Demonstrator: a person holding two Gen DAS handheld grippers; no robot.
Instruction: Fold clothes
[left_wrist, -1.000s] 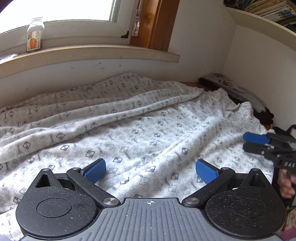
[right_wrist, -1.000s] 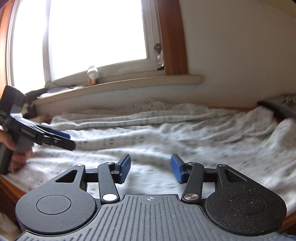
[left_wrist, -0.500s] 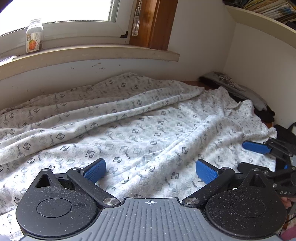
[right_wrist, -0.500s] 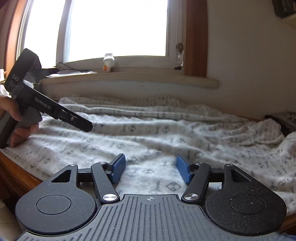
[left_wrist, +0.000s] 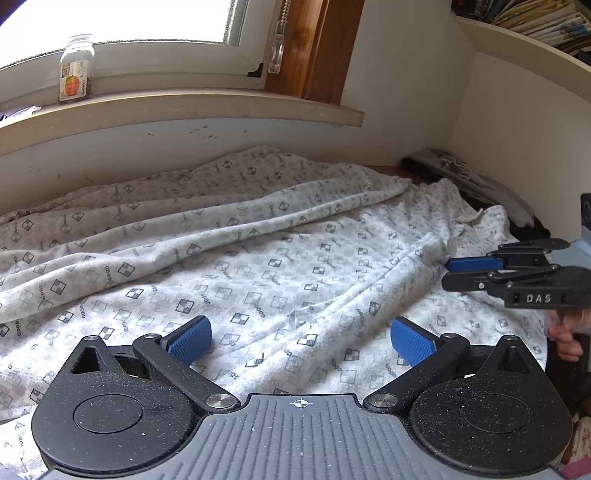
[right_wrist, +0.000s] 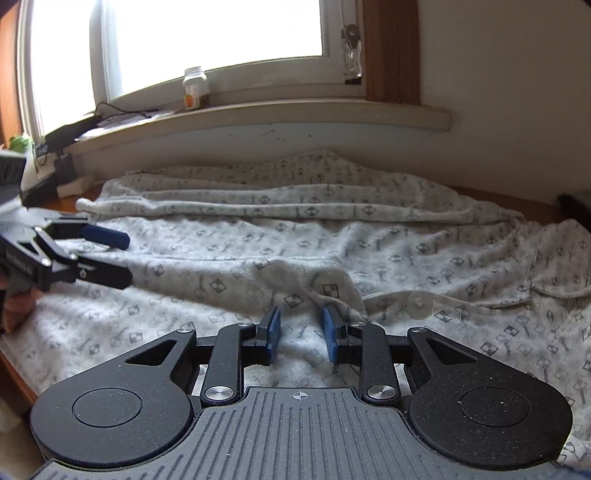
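Both of our hand-held grippers, left (left_wrist: 301, 336) spread wide and right (right_wrist: 301, 334) half-spread, hover over the rumpled patterned garment (left_wrist: 258, 258), so we judge a grasp of its near edge comes next.

Surface: a wooden table (right_wrist: 491, 195), brown, running up to the white wall under the windowsill; its bare wood shows only at the far edge and the near left rim.
Garment: a white patterned garment (left_wrist: 258, 266) lies spread and wrinkled over most of the table, with long folds along its far side.
Dark object: a dark bundle (left_wrist: 461, 177) lies in the far right corner, just beside the garment.
Left end: dark boxes (right_wrist: 55, 177), partly hidden.
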